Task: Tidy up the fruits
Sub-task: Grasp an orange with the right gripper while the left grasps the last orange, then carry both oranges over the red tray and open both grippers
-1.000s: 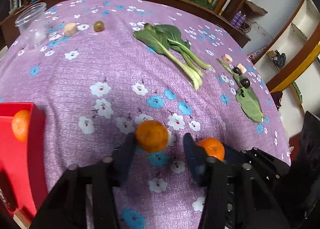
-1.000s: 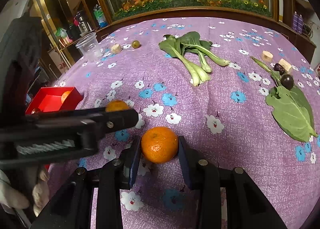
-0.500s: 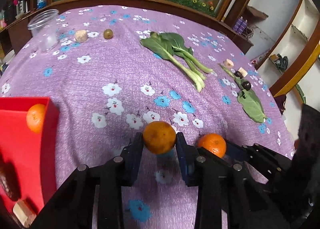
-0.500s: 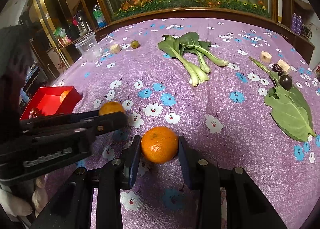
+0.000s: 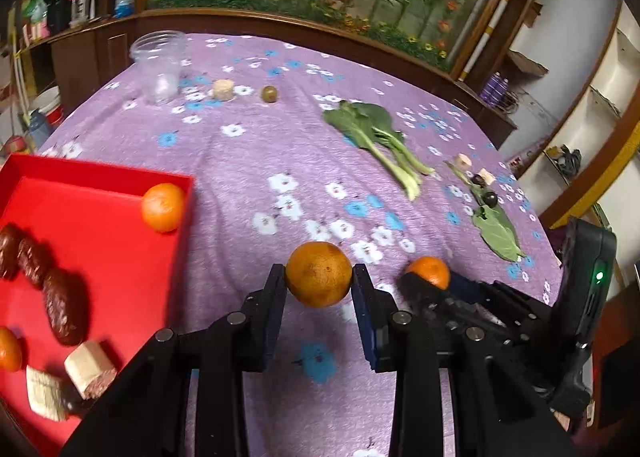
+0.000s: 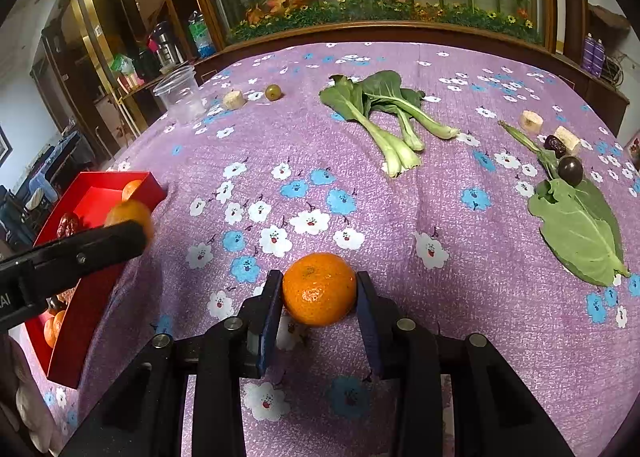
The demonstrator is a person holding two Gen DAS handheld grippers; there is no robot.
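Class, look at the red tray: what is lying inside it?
Inside the red tray: an orange in the far corner, dark dates, pale cubes, another orange at the frame edge. The rest is out of frame.

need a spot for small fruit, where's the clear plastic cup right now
The clear plastic cup stands at the purple tablecloth's far left edge in both wrist views, left of the pale round chunk and small green fruit.

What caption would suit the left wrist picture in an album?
Left gripper holds an orange above the purple flowered cloth, beside a red tray of fruit.
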